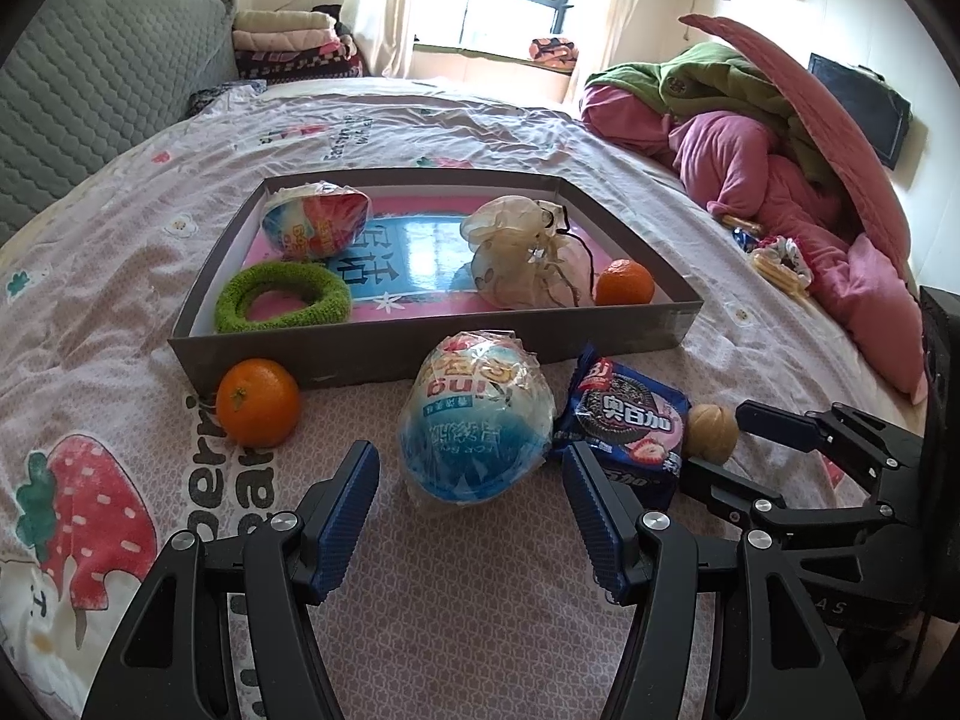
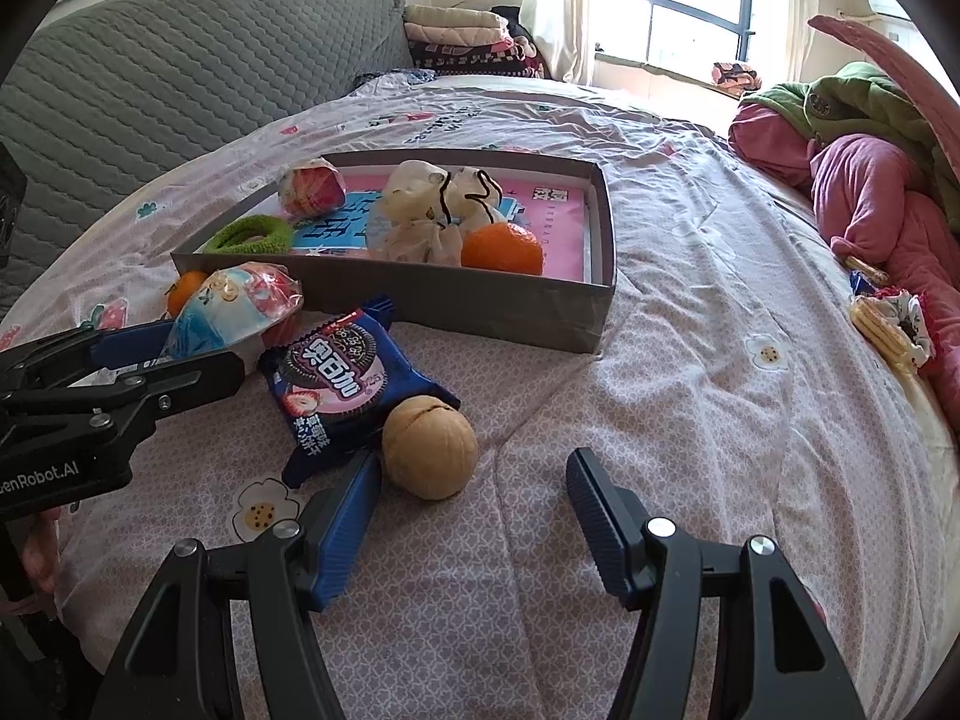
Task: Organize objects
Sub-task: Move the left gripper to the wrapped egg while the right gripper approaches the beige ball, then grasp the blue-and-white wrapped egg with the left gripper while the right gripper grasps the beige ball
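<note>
A grey box (image 1: 432, 354) on the bed holds a green hair ring (image 1: 282, 295), a wrapped cup (image 1: 315, 222), a sheer pouch (image 1: 528, 261) and an orange (image 1: 624, 283). In front of it lie a second orange (image 1: 258, 402), a blue wrapped cup (image 1: 474, 423), an Oreo packet (image 1: 627, 420) and a walnut (image 1: 711, 433). My left gripper (image 1: 471, 474) is open, its fingers either side of the blue cup (image 2: 231, 312). My right gripper (image 2: 474, 480) is open just behind the walnut (image 2: 429, 447), next to the Oreo packet (image 2: 345, 378).
A pile of pink and green bedding (image 1: 780, 138) lies at the right, with a snack packet and scrunchie (image 2: 888, 324) beside it. A grey quilted headboard (image 2: 180, 78) stands at the left. Folded blankets (image 1: 288, 36) are stacked by the window.
</note>
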